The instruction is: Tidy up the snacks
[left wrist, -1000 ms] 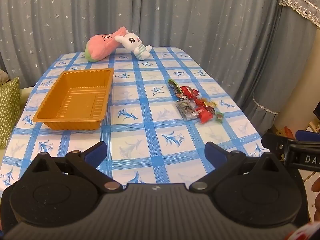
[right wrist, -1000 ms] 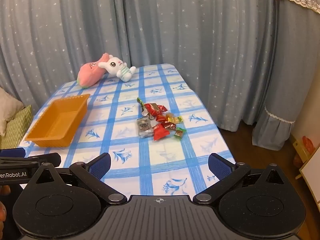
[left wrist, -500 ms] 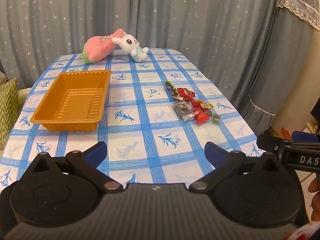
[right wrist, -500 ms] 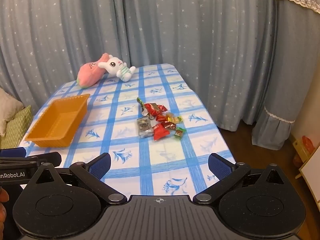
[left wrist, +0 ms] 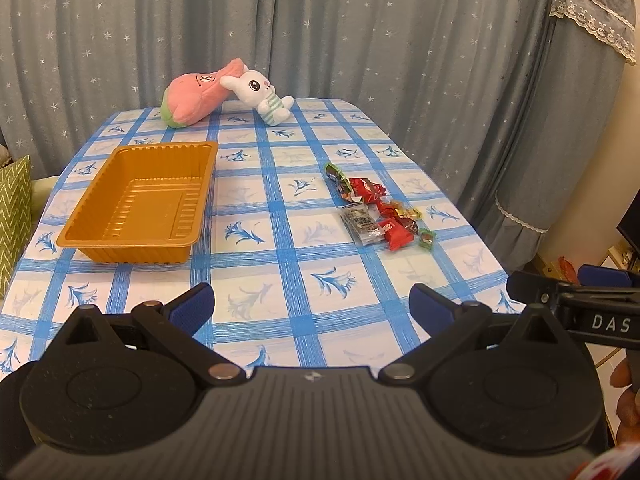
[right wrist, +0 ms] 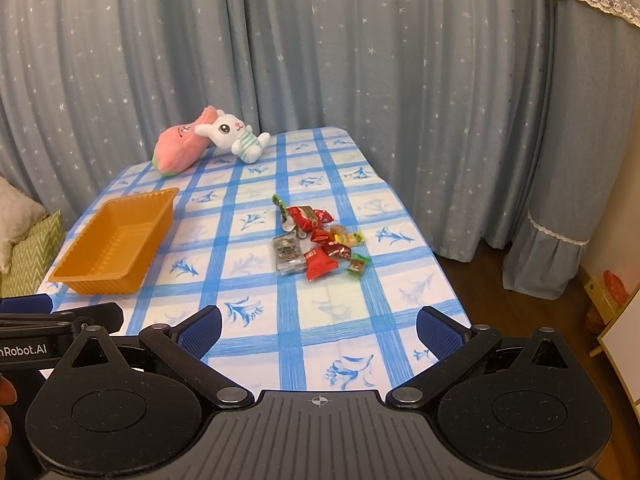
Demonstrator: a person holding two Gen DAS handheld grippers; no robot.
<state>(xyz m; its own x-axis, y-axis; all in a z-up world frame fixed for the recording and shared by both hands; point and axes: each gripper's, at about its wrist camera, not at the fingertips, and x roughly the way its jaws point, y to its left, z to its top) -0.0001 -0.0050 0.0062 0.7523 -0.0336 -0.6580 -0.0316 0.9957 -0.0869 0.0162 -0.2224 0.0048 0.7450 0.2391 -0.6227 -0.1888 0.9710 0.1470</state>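
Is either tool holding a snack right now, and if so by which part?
Nothing is held: left tool and right tool are both open, short of the snacks.

White lettering "DAS" shows on the right gripper (left wrist: 592, 312) at the left camera's right edge; "nRobot.AI" marks the left gripper (right wrist: 48, 328) at the right camera's left edge.

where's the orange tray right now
The orange tray sits empty on the left side of the checked tablecloth in both wrist views, nearer than the pink plush, with the snack pile off to its right.
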